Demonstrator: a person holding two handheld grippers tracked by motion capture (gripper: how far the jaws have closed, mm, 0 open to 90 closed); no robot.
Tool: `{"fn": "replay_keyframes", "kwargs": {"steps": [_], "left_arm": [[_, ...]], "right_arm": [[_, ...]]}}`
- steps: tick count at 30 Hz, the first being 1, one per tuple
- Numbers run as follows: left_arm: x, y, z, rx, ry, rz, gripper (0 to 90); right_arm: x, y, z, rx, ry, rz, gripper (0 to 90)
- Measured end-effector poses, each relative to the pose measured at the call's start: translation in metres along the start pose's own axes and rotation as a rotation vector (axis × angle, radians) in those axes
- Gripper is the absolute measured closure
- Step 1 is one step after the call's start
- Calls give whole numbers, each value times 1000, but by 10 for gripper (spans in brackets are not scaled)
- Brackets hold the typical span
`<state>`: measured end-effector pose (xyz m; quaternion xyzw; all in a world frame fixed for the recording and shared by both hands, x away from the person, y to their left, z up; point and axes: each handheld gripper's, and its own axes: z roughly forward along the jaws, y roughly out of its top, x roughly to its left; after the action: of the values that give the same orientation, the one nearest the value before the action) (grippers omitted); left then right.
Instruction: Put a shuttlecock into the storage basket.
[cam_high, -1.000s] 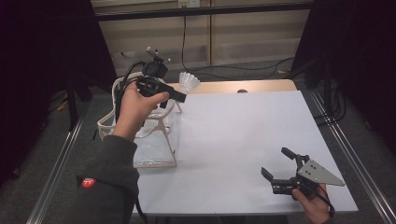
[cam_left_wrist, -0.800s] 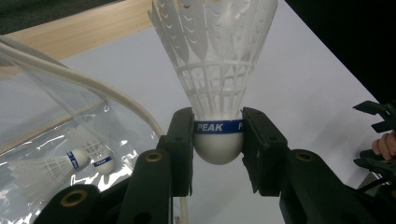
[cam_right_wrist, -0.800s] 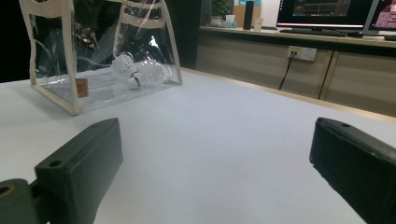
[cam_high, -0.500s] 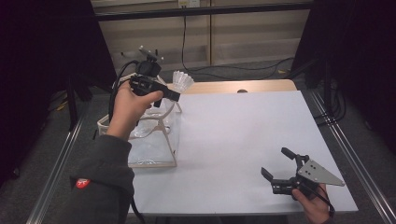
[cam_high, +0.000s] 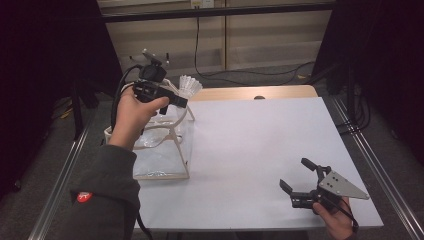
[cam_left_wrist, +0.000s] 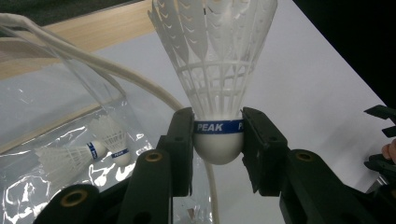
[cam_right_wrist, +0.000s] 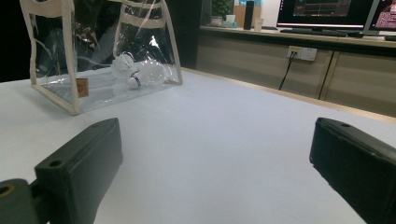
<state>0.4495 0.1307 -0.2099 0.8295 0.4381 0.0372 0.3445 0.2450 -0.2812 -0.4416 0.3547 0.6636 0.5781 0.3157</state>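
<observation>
While our left gripper (cam_left_wrist: 218, 140) is clamped on the shuttlecock (cam_left_wrist: 215, 70), both pads sit flat against the blue band at the top of its rounded cork, feathers pointing up and away from the jaws. We judge that the right place to take it: the cork is the one firm part, whereas the white feather skirt looks thin and would likely crush or bend under any squeeze. It should weigh next to nothing, so a light pinch ought to hold it, though the smooth dome could slip if we tilt it sharply. In the high view the left gripper (cam_high: 167, 97) holds the shuttlecock (cam_high: 189, 86) raised in the air over the far edge of the clear bag (cam_high: 160, 150), which stands open at the left side of the white table (cam_high: 260, 150). Two more shuttlecocks (cam_left_wrist: 88, 149) lie on the bag's floor.

Our right gripper (cam_high: 296, 180) rests low near the table's near right corner, well apart from the bag, its jaws spread wide with nothing between them.
</observation>
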Motion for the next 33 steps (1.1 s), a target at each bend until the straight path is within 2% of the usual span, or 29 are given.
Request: {"fn": "replay_keyframes", "kwargs": {"steps": [13,33], "left_arm": [[12,-5,-5,-7,20,-28,656],[36,-18,-8,-25,72,-99,656]], "right_arm": [[0,0,0,-2,-1,-1,25],[0,0,0,-3,-4,-4,25]]}}
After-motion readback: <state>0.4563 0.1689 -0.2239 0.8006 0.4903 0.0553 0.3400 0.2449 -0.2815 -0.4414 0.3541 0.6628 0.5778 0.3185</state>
